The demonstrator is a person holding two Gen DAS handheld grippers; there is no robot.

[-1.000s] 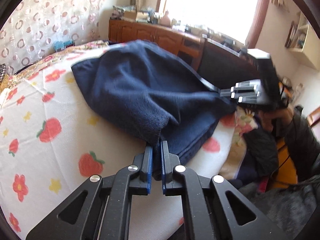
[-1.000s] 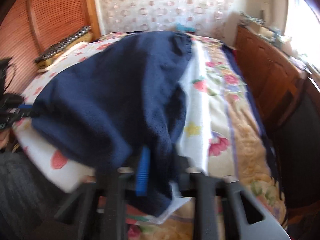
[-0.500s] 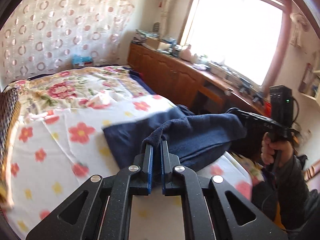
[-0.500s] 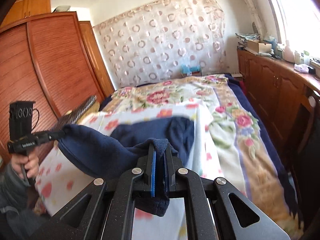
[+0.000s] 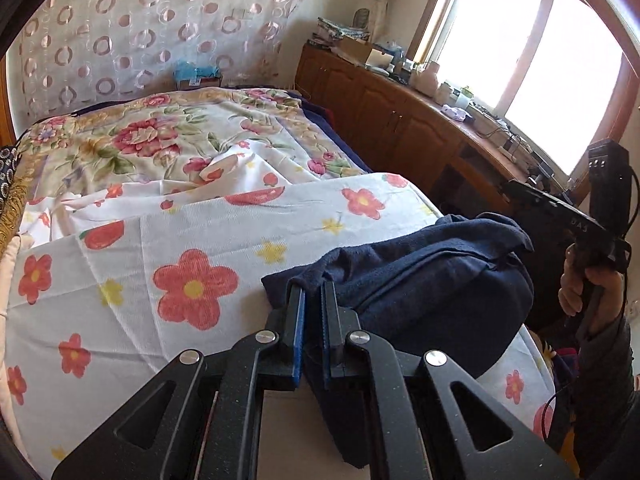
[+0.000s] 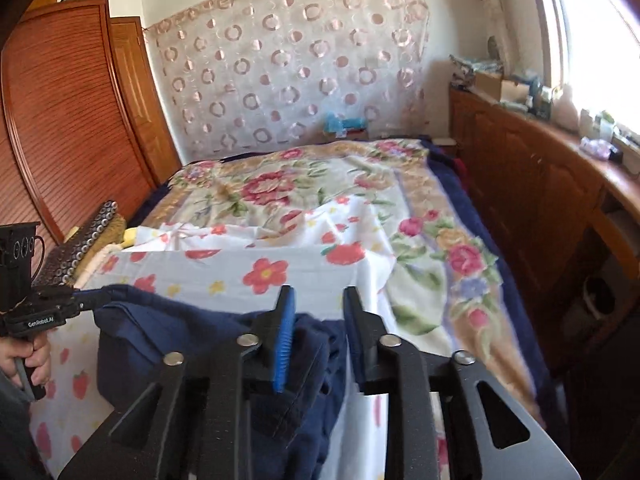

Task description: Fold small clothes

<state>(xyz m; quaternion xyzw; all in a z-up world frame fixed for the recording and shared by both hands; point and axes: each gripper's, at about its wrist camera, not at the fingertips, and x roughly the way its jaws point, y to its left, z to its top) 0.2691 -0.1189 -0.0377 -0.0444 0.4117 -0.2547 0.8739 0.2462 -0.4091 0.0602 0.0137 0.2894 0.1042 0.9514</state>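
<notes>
A navy blue garment (image 5: 432,280) lies bunched and folded over at the near edge of the bed, on a white sheet with red flowers (image 5: 192,264). My left gripper (image 5: 313,292) is shut on the garment's near left corner. In the right wrist view the same garment (image 6: 168,340) lies below my right gripper (image 6: 318,300), whose jaws stand apart with no cloth between them. The right gripper also shows in the left wrist view (image 5: 516,196), and the left gripper in the right wrist view (image 6: 96,296) at the garment's far corner.
A floral quilt (image 6: 304,184) covers the far half of the bed. A wooden cabinet (image 6: 532,184) with clutter on top runs along the right side under the window. A wooden wardrobe (image 6: 68,120) stands on the left. Dark patterned items (image 6: 80,240) lie at the bed's left edge.
Both grippers drew the garment back toward the near bed edge, folding it over. My right gripper has opened and let go of the cloth. The left stays shut on its corner.
</notes>
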